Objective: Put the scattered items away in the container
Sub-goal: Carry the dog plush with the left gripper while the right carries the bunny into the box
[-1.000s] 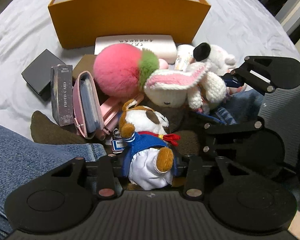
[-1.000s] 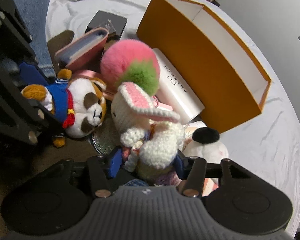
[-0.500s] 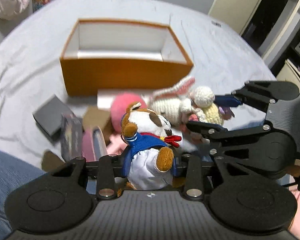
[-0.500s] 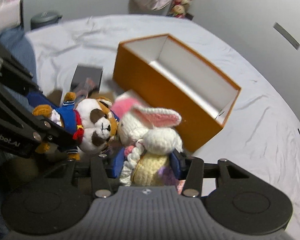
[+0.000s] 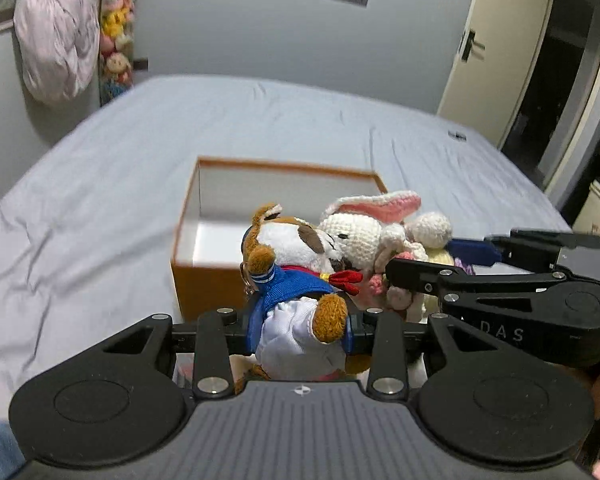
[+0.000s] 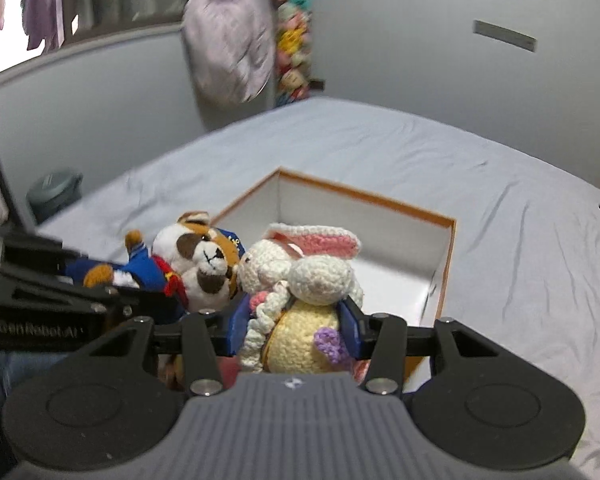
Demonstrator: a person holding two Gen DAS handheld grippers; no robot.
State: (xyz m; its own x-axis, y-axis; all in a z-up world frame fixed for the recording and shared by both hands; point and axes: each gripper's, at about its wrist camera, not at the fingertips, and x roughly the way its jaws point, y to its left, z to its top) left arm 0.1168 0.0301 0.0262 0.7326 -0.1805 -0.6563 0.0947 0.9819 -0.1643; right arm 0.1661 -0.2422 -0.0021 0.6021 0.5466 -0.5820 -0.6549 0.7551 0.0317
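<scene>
Left wrist view showed the left gripper [image 5: 300, 334] with its fingers [image 5: 350, 334] partly closed, clamped on the white skirt of a plush dog [image 5: 296, 276] in a blue sailor top. The right gripper [image 6: 292, 332] likewise pinched a crocheted rabbit [image 6: 300, 300] by its yellow body, blue fingers [image 6: 350, 330] pressing both sides; its jaws had just been closing a little on the toy. Both toys hung side by side, heads touching, in front of the open orange box [image 5: 204, 284] on the grey bed [image 5: 80, 208], whose white inside looked empty where visible. A second earlier both toys lay low among a pink pom-pom, a photo-card book and small boxes; since then they had been lifted clear, and that pile had dropped out of sight.
</scene>
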